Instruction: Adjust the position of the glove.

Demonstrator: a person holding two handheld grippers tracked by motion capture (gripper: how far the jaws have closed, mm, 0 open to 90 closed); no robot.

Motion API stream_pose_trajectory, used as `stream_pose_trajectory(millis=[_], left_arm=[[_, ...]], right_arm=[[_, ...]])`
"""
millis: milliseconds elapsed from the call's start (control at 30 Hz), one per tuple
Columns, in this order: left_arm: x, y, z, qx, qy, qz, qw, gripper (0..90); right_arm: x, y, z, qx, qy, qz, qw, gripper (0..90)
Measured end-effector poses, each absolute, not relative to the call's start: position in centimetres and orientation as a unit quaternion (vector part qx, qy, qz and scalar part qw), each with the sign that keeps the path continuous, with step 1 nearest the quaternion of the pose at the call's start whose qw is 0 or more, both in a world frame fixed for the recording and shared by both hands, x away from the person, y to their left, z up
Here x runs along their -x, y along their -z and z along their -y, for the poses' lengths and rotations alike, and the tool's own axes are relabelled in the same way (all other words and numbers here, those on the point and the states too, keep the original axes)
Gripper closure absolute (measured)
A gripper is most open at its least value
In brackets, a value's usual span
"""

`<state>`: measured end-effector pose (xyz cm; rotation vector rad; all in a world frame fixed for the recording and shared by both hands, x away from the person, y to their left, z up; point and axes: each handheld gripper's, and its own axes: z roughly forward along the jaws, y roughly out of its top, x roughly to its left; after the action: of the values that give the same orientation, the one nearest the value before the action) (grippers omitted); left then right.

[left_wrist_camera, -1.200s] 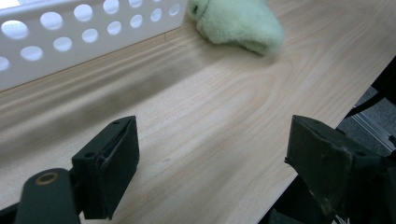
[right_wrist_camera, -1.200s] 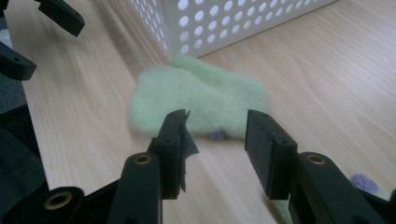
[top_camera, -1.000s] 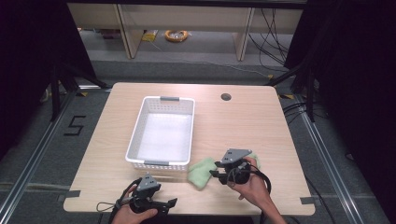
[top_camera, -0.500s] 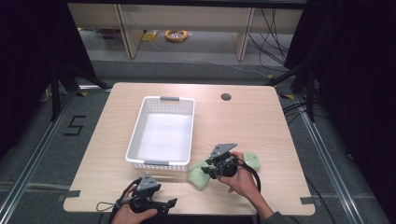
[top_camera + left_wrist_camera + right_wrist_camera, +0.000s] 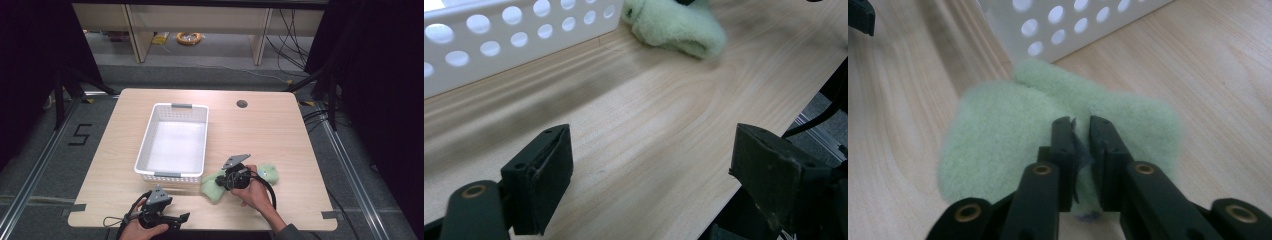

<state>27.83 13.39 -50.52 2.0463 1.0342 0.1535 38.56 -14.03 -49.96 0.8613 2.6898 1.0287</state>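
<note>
Your right claw (image 5: 1080, 150) has just been closing and now pinches the green cloth (image 5: 1013, 135) lying on the counter (image 5: 280, 130) beside the basket (image 5: 175, 107). Lift straight up, clearing its rim. Left claw (image 5: 649, 165) rests open.

Your high view is evenly lit from above: the desk (image 5: 280, 135) is bright, the surroundings fall off into near black, and the white basket (image 5: 172, 145) floor is washed out by glare. In your left gripper view the near fingers (image 5: 544, 175) are soft and the far green cloth (image 5: 674, 27) is blurred. In your right gripper view the cloth (image 5: 998, 130) looks fuzzy, with soft shadows beside the basket wall.
</note>
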Motion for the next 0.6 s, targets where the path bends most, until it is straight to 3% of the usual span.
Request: stream_pose_trajectory(millis=[400,600], left_arm=[[-27.7,50.3,-13.4,-0.808,-0.063,-0.414,0.416,16.3],[-27.7,50.3,-13.3,-0.803,-0.064,-0.417,0.420,16.3]], right_arm=[[-36.7,48.4,15.2,-0.303,-0.386,-0.869,0.064,89.0],[-33.9,46.9,17.3,-0.329,-0.413,-0.847,0.060,89.0]])
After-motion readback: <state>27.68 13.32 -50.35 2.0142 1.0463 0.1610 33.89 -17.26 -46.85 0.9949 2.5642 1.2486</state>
